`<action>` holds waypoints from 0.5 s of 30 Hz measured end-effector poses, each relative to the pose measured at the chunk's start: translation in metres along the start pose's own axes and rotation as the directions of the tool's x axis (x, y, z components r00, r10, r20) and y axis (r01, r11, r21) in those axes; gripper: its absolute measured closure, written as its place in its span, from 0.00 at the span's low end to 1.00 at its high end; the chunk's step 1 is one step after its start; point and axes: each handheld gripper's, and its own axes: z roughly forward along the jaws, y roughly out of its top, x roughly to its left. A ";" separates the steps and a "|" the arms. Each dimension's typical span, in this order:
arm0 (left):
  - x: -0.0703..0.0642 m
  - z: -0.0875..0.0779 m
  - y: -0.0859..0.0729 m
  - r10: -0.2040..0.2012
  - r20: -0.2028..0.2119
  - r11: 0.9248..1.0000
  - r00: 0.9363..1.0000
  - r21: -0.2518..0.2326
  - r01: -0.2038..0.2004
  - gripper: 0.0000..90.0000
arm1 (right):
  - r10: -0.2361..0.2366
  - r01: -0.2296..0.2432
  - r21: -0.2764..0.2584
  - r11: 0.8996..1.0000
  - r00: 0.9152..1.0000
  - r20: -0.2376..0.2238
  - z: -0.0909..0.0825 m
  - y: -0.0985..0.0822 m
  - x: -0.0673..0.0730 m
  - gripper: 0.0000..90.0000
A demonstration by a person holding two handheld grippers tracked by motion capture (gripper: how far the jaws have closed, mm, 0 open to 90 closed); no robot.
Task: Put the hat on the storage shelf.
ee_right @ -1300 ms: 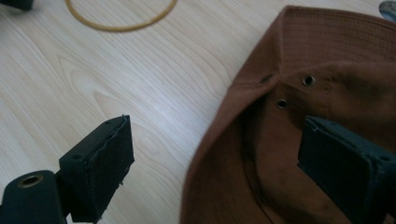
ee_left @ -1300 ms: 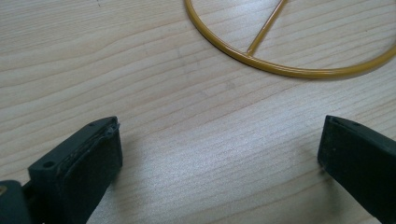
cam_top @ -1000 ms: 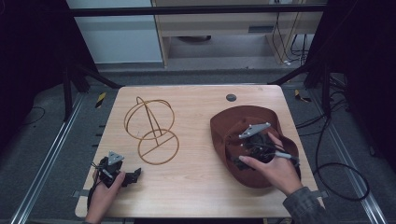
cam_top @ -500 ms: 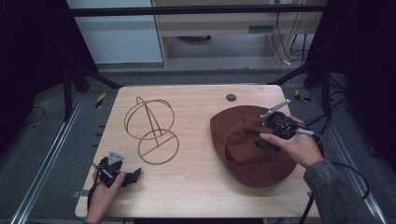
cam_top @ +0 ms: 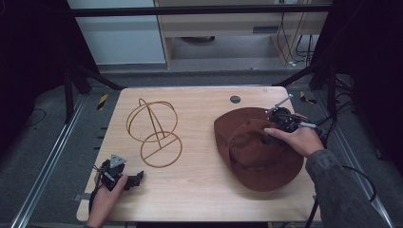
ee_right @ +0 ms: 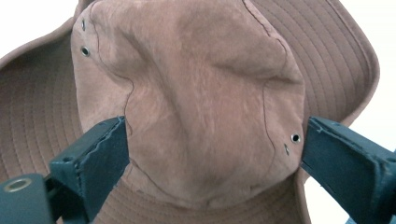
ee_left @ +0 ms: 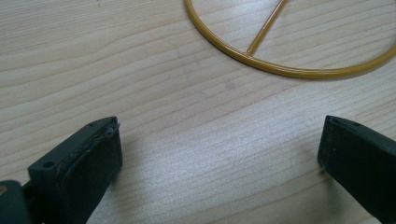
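Since the earlier frames the right gripper (cam_top: 272,135) has moved from the near part of the brown hat (cam_top: 256,152) to its far right side, while the left gripper (cam_top: 124,176) has stayed at the near left corner of the wooden table (cam_top: 204,190). The right gripper now has its jaws wide apart, one on each side of the hat's crown (ee_right: 196,98), which lies between them without a firm squeeze. The right hand (cam_top: 302,140) reaches over the brim, forearm coming from the near right. The left gripper rests low, jaws spread over bare wood, the gold wire hat stand (cam_top: 154,128) just ahead of it.
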 end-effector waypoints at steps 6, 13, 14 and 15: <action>0.000 0.000 0.000 0.000 0.000 1.000 1.000 0.000 0.000 0.00 | -0.035 0.035 0.007 0.999 0.999 -0.014 0.010 0.011 0.006 0.11; 0.000 0.000 0.000 0.001 0.000 1.000 1.000 0.000 -0.001 0.00 | -0.054 0.055 0.016 0.998 0.998 -0.021 0.020 0.020 0.012 0.12; 0.000 0.000 0.000 0.000 0.000 1.000 1.000 0.000 0.000 0.00 | -0.055 0.056 0.016 0.998 0.998 -0.021 0.021 0.020 0.012 0.13; 0.000 0.000 0.000 0.000 0.000 1.000 1.000 0.000 0.000 0.00 | -0.061 0.062 0.013 0.998 0.998 -0.022 0.023 0.021 0.013 0.13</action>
